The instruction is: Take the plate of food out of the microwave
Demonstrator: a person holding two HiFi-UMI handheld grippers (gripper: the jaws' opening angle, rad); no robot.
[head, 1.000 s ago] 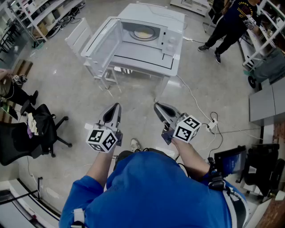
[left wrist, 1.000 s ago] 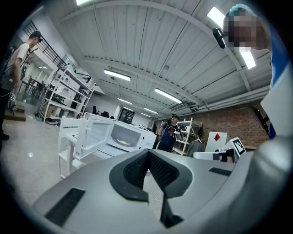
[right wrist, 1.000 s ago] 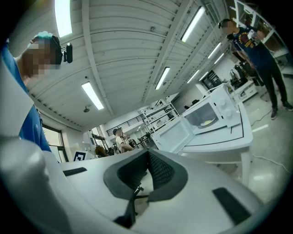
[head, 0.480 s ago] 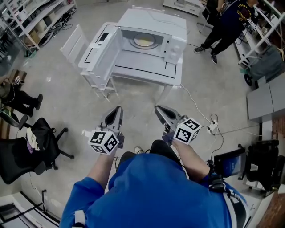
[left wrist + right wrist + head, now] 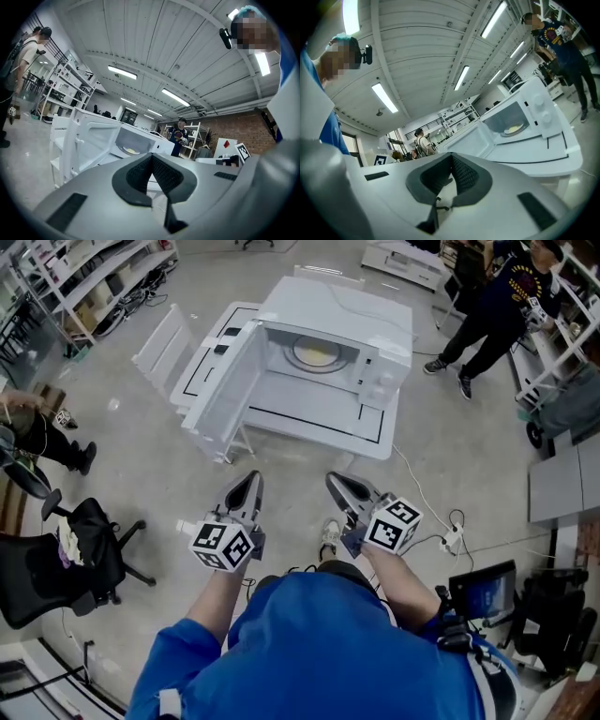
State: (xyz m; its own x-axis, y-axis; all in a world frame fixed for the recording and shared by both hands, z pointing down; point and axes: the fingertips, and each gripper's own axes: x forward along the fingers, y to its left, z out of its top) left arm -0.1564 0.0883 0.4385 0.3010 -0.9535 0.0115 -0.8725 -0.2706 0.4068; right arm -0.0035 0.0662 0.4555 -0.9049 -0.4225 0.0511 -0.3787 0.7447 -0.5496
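A white microwave (image 5: 375,329) stands on a low white table (image 5: 319,418), its door (image 5: 225,395) swung open to the left. Inside, a plate of yellowish food (image 5: 317,354) rests on the turntable; the same plate (image 5: 132,151) (image 5: 514,128) shows in both gripper views. My left gripper (image 5: 248,480) and right gripper (image 5: 333,480) are held side by side above the floor, well short of the table and pointing level at the microwave. The jaws of both meet at the tips, with nothing between them (image 5: 152,157) (image 5: 451,157).
A white chair (image 5: 164,338) stands left of the table. A black office chair (image 5: 80,549) is at the left. A person in a dark shirt (image 5: 497,296) stands at the back right. A cable and power strip (image 5: 450,540) lie on the floor to the right.
The microwave and table have come nearer and lower in the head view as both grippers moved toward them. Both grippers stay shut and empty.
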